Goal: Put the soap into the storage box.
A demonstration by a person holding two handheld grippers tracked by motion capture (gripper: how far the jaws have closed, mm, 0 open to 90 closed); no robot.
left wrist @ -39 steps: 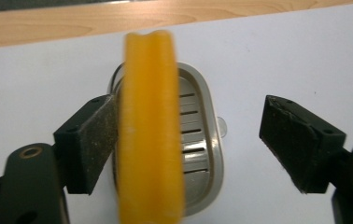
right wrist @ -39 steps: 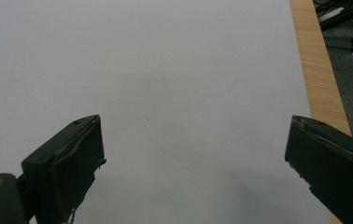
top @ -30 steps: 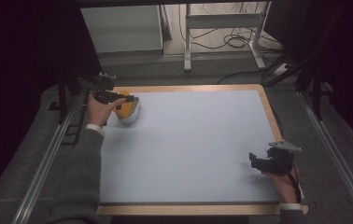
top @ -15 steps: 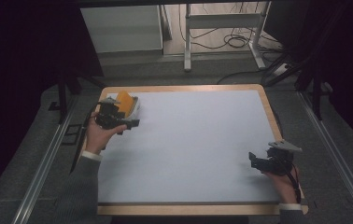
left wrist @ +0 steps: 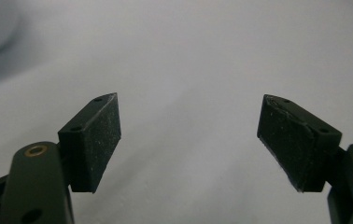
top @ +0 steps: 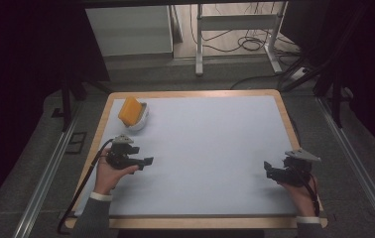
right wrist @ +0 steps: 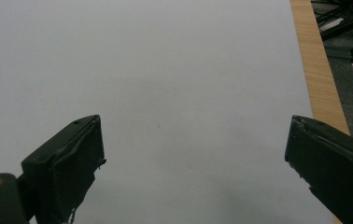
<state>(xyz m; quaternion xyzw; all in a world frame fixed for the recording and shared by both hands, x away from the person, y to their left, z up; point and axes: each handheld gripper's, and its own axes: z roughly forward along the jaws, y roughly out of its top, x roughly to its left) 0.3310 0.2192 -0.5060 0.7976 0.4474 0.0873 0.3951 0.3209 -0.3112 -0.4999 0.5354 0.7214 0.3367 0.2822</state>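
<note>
Pale grey covers the wood-rimmed tabletop, with dark floor and cables beyond. Left hand-held gripper hovers near the left edge, jaws spread wide with nothing between them (bare surface ahead in its own view). Beyond it, toward the far left corner, a white bowl holds a tilted yellow block. Right hand-held gripper, well apart near the right edge, also gapes wide and empty.

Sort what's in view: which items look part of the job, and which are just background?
Job, likely:
- orange block tilted in the white bowl
- left gripper, open, nothing held
- right gripper, open, nothing held
- table

Background:
- cables on the floor
- metal frame legs
</note>
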